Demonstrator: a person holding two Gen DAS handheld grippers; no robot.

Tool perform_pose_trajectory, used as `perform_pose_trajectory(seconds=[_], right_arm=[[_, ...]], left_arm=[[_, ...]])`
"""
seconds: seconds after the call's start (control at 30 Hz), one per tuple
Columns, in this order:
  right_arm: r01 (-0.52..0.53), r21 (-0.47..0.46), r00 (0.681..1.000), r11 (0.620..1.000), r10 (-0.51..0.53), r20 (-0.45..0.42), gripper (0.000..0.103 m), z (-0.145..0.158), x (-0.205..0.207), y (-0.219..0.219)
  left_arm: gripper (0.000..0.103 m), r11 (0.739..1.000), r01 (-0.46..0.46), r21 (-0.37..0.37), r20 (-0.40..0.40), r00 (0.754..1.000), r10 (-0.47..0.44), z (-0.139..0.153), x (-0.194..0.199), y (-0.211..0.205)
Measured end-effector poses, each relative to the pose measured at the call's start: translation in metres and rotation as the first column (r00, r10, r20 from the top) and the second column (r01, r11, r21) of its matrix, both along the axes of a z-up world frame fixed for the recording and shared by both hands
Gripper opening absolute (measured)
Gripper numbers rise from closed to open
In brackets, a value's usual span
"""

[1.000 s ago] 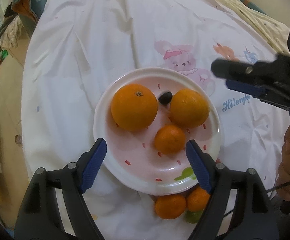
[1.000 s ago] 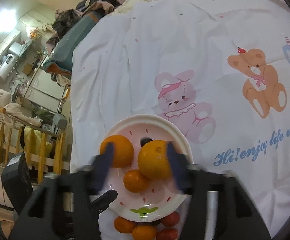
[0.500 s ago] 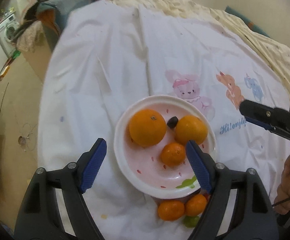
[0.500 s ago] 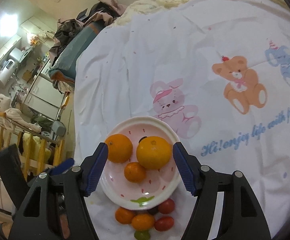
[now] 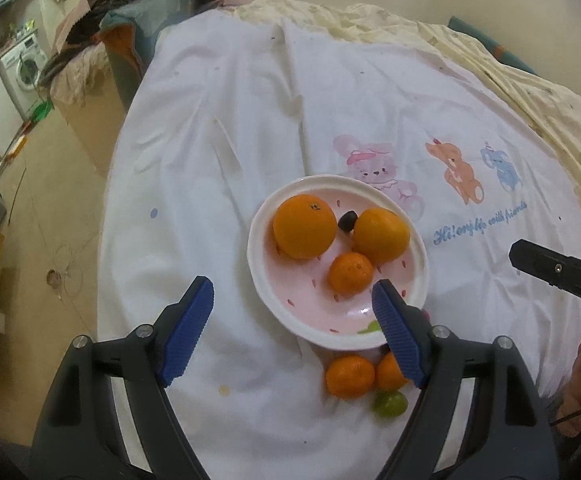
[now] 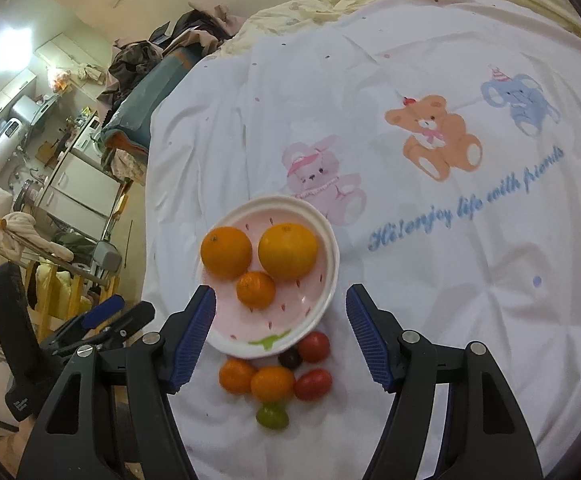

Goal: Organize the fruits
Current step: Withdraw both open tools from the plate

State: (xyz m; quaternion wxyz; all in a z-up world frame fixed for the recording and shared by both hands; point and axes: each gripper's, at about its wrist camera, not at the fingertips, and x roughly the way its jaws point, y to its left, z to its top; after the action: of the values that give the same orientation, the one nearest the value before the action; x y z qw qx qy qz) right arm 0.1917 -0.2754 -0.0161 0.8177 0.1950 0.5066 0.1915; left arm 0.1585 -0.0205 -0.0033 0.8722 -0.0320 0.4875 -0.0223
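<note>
Hovering nearest me, my left tongs [image 5: 292, 308] stand wide with nothing between the ribbed blue pads; my right tongs [image 6: 280, 316] likewise gape wide and hold nothing.

Loose fruit on the sheet, just this side of the plate: two small smooth mandarins [image 6: 256, 380] side by side, two glossy red tomatoes [image 6: 313, 366], one dark grape [image 6: 289, 357], one green tomato [image 6: 272, 417] closest to me. All clustered, several touching.

Plate [image 5: 274, 304]: round, glazed, white rim, pink well with red flecks. It carries two large dimpled oranges [image 5: 304, 226], one small mandarin [image 5: 350, 273] in front of them, and a small dark fruit [image 5: 347, 221] between the big two.

White sheet [image 6: 430, 280]: soft, wrinkled, printed with a pink rabbit [image 6: 318, 176], brown bear [image 6: 436, 136], blue elephant [image 6: 520, 102] and blue script. Open cloth lies right of and beyond the plate; the bed's left edge drops off near the plate's left side.

Beyond: a crumpled cream blanket [image 5: 410, 28].
</note>
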Motion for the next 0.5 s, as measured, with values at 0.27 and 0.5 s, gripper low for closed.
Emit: perform_pose_trajectory(seconds=[0.27, 0.5], right_arm=[[0.023, -0.008, 1.000, 1.000, -0.023, -0.006, 0.075, -0.003, -0.028, -0.005], [0.052, -0.016, 0.997, 0.999, -0.053, -0.057, 0.076, -0.022, -0.040, -0.009]], left_arm=[[0.079, 0.999, -0.016, -0.031, -0.025, 1.000, 0.016, -0.003, -0.025, 0.004], [0.079, 0.996, -0.058, -0.074, -0.089, 0.995, 0.051, -0.017, -0.035, 0.009]])
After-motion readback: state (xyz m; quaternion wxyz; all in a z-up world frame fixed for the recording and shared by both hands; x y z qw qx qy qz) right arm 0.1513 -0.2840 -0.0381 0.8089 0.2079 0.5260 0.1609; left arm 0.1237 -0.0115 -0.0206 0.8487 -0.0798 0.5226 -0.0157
